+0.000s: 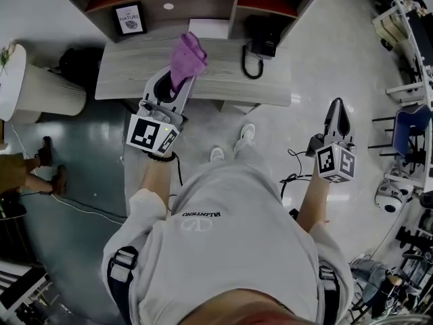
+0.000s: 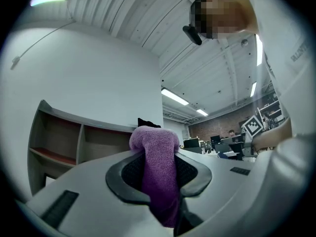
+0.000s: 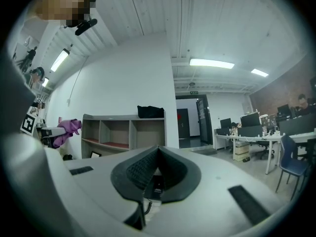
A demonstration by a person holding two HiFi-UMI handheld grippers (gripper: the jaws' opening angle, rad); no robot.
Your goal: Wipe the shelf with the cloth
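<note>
"Head view looks down on a person in a grey shirt. What is in the left tongs (image 1: 177, 85)?"

"A purple cloth (image 1: 187, 56). The left tongs are squeezed tight on it. The cloth sticks out past the tips in a soft lump."

"Where is the cloth next to the shelf (image 1: 135, 73)?"

"It shows over the grey top board of the shelf, near the middle. I can't tell if it touches the board."

"And the right tongs (image 1: 337, 107)?"

"They are out at the person's right side, over the pale floor (image 1: 298, 124), well apart from the shelf. Their two tips are pressed together, and nothing is between them."

"What sits on the shelf?"

"A black bag (image 1: 260, 42) lies on the top board, to the right of the cloth. Its strap hangs over the front edge. A flat white thing (image 1: 208, 28) lies just behind the cloth. One cubby holds a small framed sign (image 1: 129, 19)."

"Where does the person stand?"

"In front of the shelf. The white shoes (image 1: 233, 144) are on the floor, near its front edge."
</note>
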